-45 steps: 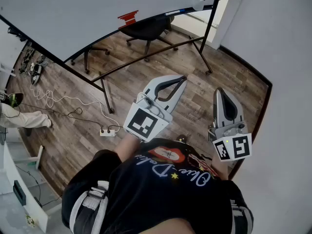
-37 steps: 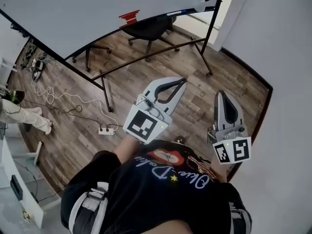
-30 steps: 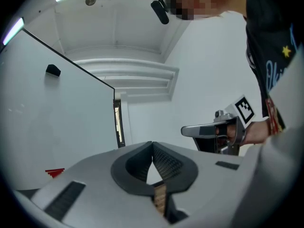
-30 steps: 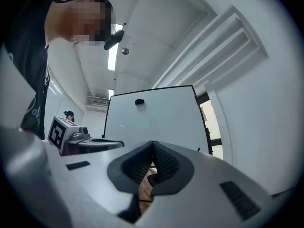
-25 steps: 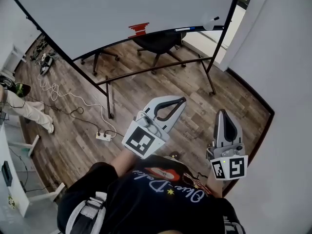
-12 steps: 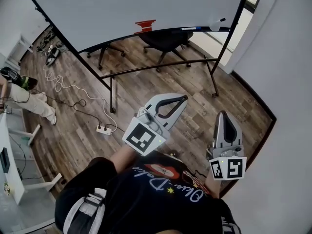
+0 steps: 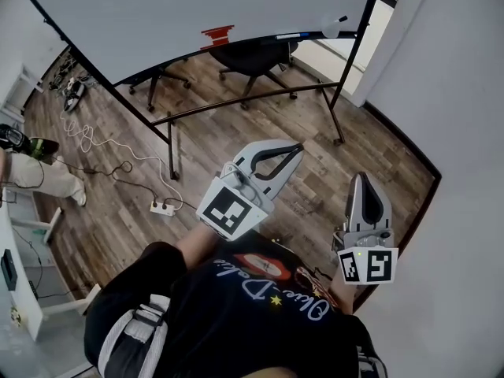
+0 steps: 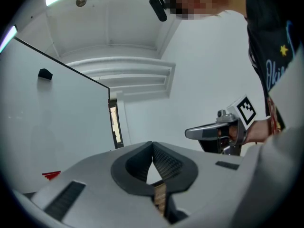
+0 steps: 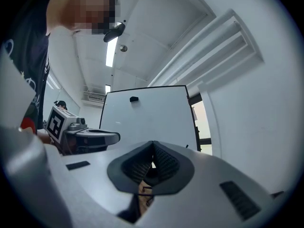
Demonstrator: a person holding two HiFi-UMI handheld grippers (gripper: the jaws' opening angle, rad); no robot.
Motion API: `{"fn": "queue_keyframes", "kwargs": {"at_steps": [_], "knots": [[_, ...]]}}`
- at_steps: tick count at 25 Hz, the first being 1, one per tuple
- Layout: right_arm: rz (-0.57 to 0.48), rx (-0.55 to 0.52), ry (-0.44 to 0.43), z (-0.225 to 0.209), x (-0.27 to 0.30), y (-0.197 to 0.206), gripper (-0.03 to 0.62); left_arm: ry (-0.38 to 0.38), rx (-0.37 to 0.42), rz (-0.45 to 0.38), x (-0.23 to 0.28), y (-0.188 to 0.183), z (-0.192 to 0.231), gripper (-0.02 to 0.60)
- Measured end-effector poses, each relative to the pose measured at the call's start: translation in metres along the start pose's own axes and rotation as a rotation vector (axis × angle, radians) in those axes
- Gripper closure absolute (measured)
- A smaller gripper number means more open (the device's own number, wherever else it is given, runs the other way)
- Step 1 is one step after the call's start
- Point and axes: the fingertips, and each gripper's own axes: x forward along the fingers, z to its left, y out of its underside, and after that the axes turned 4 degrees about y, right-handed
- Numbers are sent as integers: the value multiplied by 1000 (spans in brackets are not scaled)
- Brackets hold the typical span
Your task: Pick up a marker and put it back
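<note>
**A:** What was held in the fingers?

**B:** Nothing. The left gripper (image 7: 296,146) was seen with its fingers pressed together and empty. The right gripper (image 7: 360,177) was closed and empty in the same way. Both were carried roughly level above the wooden floor (image 7: 236,132), well apart from the whiteboard (image 7: 197,6).

**A:** Where was the marker found?

**B:** A thin blue marker (image 7: 288,35) was made out lying on the ledge along the whiteboard's lower edge. It was placed between a red object (image 7: 214,34) and a pale rounded thing (image 7: 331,28). Whether that last was an eraser could not be told.

**A:** What was judged likely to go wrong?

**B:** The marker could be pushed off the narrow ledge if it were met with closed fingers, since nothing can be taken until they are opened. A slim, round barrel could also be rolled away or pinched off-centre and dropped. On the way there, the power strip (image 7: 163,208) on the floor could be stepped on.

**A:** How many of each were counted?

**B:** Two grippers, one whiteboard, one marker that could be made out, one red object, one pale thing and one power strip were counted. Two chairs were also counted, a black one (image 7: 252,57) and a second (image 7: 153,85) half hidden behind the board.
</note>
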Motion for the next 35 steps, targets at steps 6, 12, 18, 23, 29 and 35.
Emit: {"fn": "queue_keyframes", "kwargs": {"at_steps": [6, 12, 18, 23, 29, 35], "knots": [[0, -10, 53, -18, -9, 2, 594, 62, 42, -24, 21, -4, -10, 578], [1, -21, -3, -15, 14, 2, 594, 55, 14, -33, 31, 5, 10, 578], [24, -58, 0, -23, 65, 10, 594, 40, -16, -27, 51, 26, 58, 578], [50, -72, -27, -33, 118, 17, 594, 52, -41, -37, 82, 42, 99, 577], [87, -60, -37, -51, 178, 34, 594, 65, -8, -1, 110, 64, 143, 577], [115, -55, -85, -54, 214, 54, 594, 4, -50, -5, 118, 81, 173, 577]]}}
